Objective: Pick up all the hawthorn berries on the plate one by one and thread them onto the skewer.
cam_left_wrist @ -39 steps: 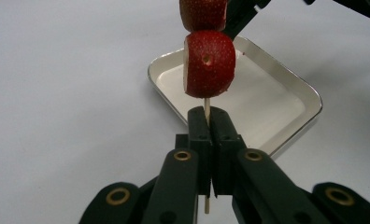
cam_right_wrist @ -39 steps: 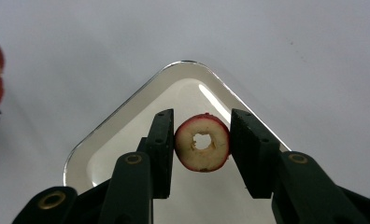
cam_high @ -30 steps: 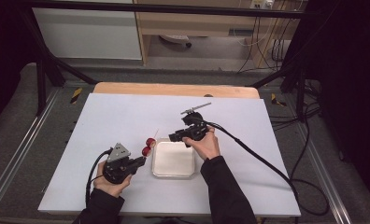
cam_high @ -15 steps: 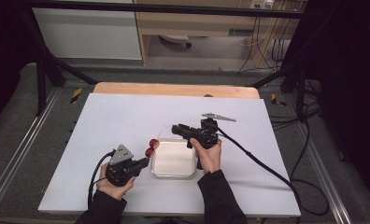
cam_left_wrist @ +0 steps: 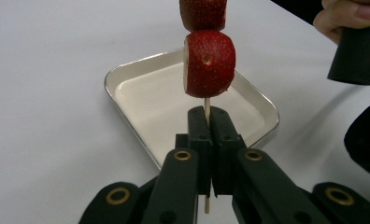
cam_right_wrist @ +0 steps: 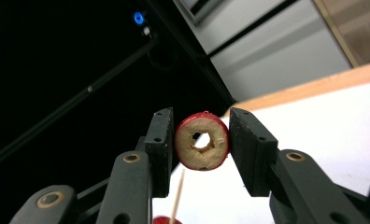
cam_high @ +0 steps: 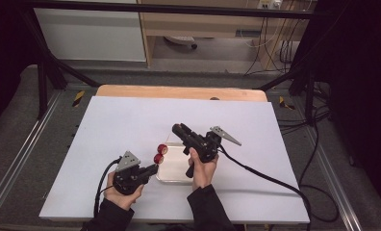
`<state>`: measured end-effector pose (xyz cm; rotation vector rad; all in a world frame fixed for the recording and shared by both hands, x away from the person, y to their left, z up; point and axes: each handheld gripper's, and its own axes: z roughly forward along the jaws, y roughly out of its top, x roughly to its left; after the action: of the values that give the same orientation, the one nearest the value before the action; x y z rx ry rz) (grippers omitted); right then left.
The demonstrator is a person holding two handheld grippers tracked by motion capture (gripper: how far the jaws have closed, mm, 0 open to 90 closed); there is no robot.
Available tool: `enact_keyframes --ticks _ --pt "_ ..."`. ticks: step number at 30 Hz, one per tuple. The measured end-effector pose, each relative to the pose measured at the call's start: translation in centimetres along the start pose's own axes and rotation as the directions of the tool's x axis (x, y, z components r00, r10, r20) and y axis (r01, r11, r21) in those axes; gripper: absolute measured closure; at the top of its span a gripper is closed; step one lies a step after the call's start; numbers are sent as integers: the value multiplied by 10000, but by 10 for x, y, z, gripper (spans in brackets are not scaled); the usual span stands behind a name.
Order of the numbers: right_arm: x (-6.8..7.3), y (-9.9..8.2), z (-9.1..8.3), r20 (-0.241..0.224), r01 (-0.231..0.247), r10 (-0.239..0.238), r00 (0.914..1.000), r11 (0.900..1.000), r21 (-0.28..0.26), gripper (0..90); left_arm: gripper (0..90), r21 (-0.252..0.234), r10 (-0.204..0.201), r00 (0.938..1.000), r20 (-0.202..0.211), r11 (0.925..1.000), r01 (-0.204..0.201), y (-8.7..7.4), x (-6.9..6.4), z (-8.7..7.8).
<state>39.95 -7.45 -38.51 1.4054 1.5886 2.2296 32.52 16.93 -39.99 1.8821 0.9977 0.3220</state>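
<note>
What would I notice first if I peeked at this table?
The red fruit pieces on a thin stick, pinched by the left gripper over a white tray. Then the red-skinned ring squeezed in the right gripper, just past the stick's tip.

- High view: white tabletop (cam_high: 131, 125) evenly and brightly lit from above; the room at both sides is near black. Soft shadows lie close under the hands.
- Left gripper view: sharp at the jaws and just beyond them; mild glare on the rim of the metal tray (cam_left_wrist: 127, 74) past the jaws.
- Right gripper view: background beyond the jaws mostly dark; the slice (cam_right_wrist: 202, 141) between the jaws is in focus, the far tabletop washed out.
</note>
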Motion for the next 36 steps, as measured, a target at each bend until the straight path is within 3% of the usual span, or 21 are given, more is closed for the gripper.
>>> enact_keyframes --ticks 7,15,36 --pt "0 -15 1 -241 -315 290 9993 9934 -1100 618 886 -102 -74 10000 41 9999 74 -1 -5 2" --pt "0 -24 3 -430 -689 632 9971 9863 -1501 618 886 -107 -103 9999 61 9999 103 -1 -5 2" --pt "-1 -28 4 -532 -791 718 9960 9853 -1511 619 886 -104 -170 9998 94 9998 171 -1 -5 3"
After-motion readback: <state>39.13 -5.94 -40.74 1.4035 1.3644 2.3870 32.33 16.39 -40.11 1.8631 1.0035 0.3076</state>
